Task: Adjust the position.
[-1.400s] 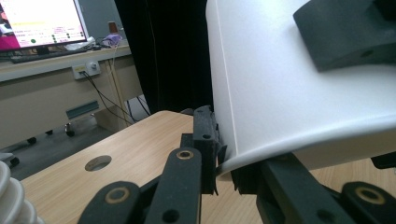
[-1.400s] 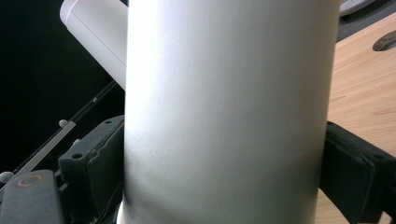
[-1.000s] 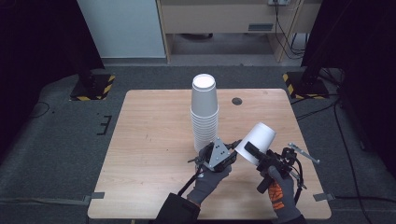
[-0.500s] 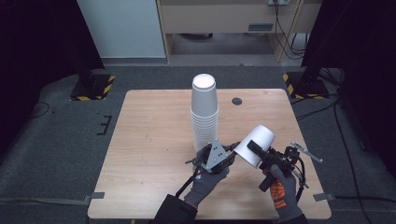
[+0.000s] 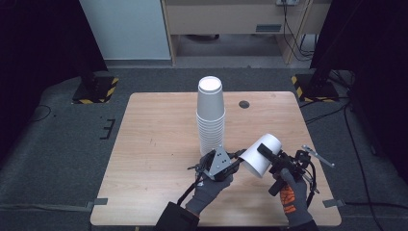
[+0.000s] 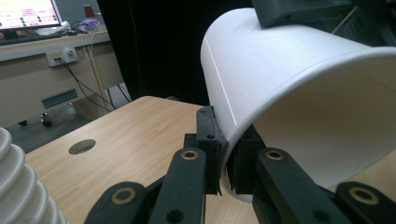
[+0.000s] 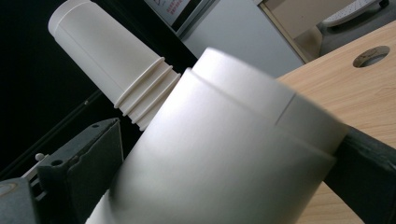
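- A single white paper cup (image 5: 260, 155) was held tilted above the near right part of the wooden surface (image 5: 154, 144), its closed base pointing up and away and its open mouth facing down toward the left gripper (image 5: 225, 166).
- The left gripper's fingers (image 6: 211, 140) were clamped together on the cup's rim: in the left gripper view one finger lay against the outside of the wall and the other sat just inside the mouth, with the thin paper edge pinched between them.
- The right gripper (image 5: 276, 161) gripped the same cup across its body; in the high view one dark finger (image 5: 266, 150) lay along the cup's upper side, and in the right gripper view a dark finger (image 7: 369, 154) pressed the wall at the right while the cup's body (image 7: 224, 154) covered the space between.
- So both grippers were closed on the one cup, which rested on nothing below it.
- A tall stack of white cups (image 5: 210, 115) stood upside down near the middle of the surface, just beyond the left gripper and apart from the held cup.
- A small round hole (image 5: 244, 104) sat in the surface to the right of the stack, toward the far edge.
- Gloved hands held both grippers, coming in from the near edge.
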Motion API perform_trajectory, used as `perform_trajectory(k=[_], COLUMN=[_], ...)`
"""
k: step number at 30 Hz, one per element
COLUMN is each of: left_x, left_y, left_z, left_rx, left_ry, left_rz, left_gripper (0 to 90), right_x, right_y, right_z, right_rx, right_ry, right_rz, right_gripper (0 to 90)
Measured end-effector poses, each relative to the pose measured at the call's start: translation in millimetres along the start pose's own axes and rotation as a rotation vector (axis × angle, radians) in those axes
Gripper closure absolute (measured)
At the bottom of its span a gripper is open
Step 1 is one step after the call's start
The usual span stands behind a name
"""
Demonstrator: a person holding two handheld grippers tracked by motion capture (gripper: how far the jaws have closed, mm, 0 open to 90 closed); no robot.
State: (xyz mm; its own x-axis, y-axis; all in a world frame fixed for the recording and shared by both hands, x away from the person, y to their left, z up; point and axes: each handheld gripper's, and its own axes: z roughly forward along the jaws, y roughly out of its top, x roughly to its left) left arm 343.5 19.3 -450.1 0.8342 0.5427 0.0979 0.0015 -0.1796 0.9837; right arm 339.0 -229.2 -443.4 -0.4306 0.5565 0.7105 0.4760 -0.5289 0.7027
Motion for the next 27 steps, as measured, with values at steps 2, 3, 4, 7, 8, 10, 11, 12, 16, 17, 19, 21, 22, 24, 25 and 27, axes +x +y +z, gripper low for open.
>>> perform_trajectory(k=[2,3,4,7,8,10,11,12,16,17,19,21,22,24,25,27], left_x=[0.6,1.3,1.9,4.9,6.0,7.3,7.9,8.1,9.2,9.5,10.3,13.2,14.0,16.6,16.6,20.4], left_y=[0.6,1.2,1.8,3.6,4.0,4.4,4.7,4.9,6.3,6.7,7.4,9.2,9.6,10.4,10.4,11.0], left_z=[-4.1,-6.2,-8.1,-13.5,-15.1,-17.6,-19.5,-20.6,-27.8,-29.3,-31.5,-37.7,-39.3,-43.9,-43.9,-50.8], left_rx=[0.006,0.007,0.006,0.015,0.018,0.023,0.025,0.027,0.037,0.038,0.04,0.044,0.044,0.046,0.046,0.046], left_ry=[-0.008,-0.011,-0.013,-0.015,-0.017,-0.021,-0.023,-0.025,-0.031,-0.031,-0.031,-0.031,-0.03,-0.028,-0.028,-0.024], left_rz=[0.003,0.003,0.001,0.004,0.003,0.0,0.0,0.0,0.01,0.01,0.011,0.001,-0.001,-0.011,-0.011,-0.022], left_gripper=[85.2,85.1,85.1,85.5,85.5,85.4,85.4,85.4,85.6,85.6,85.6,85.6,85.6,85.7,85.6,85.7], right_x=[-1.7,-3.5,-5.8,-13.5,-15.6,-18.2,-19.2,-20.5,-24.7,-26.5,-27.3,-32.3,-33.4,-35.8,-35.8,-40.1], right_y=[0.7,1.4,2.7,6.4,7.3,8.9,9.8,11.0,14.9,15.8,16.2,16.7,16.5,16.1,16.1,15.3], right_z=[-1.8,-3.4,-5.0,-9.6,-10.7,-12.0,-12.6,-13.6,-17.9,-19.1,-19.7,-21.1,-21.2,-21.4,-21.4,-21.7], right_rx=[-0.023,-0.042,-0.051,-0.066,-0.07,-0.073,-0.077,-0.081,-0.099,-0.101,-0.099,-0.085,-0.079,-0.065,-0.065,-0.043], right_ry=[-0.022,-0.042,-0.058,-0.087,-0.096,-0.113,-0.121,-0.127,-0.146,-0.158,-0.164,-0.197,-0.21,-0.236,-0.236,-0.279], right_rz=[-0.007,-0.018,-0.02,-0.016,-0.019,-0.032,-0.038,-0.043,-0.049,-0.061,-0.064,-0.091,-0.099,-0.126,-0.126,-0.172], right_gripper=[7.1,9.1,9.1,9.4,9.5,9.6,9.7,9.7,10.3,10.4,10.5,10.8,10.8,10.8,10.8,10.8])
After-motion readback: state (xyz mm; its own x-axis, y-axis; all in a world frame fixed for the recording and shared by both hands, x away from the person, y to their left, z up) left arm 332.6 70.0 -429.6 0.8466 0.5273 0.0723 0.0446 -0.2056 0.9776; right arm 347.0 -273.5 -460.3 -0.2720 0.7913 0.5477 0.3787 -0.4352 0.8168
